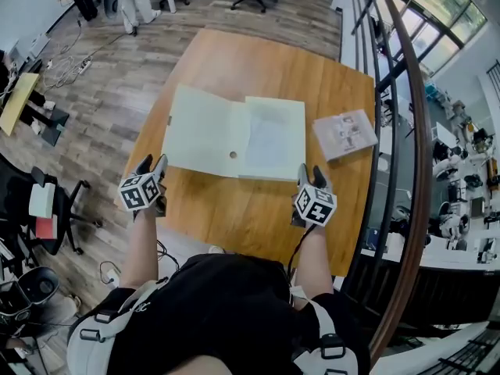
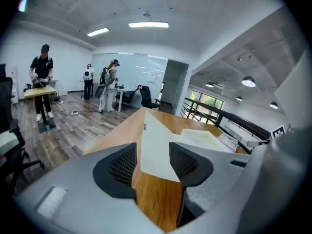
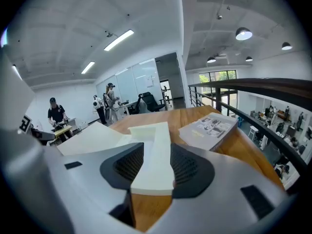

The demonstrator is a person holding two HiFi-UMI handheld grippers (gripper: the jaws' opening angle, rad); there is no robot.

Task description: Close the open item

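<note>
Left gripper [image 1: 152,165]: jaws wide apart, gripping nothing, at near left corner of folder [image 1: 269,139]. That corner shows in the gap between the pads, which do not press on it.
Right gripper [image 1: 311,176]: jaws also wide apart and empty, just near of folder's near right corner; thick pale edge shows between pads, not clamped.
Folder: pale, lying open at middle of wooden table [image 1: 258,201]. Cover [image 1: 199,127] spread flat to left, thicker half on right.
Booklet [image 1: 344,133]: right of folder, close beside it, flat on table.
</note>
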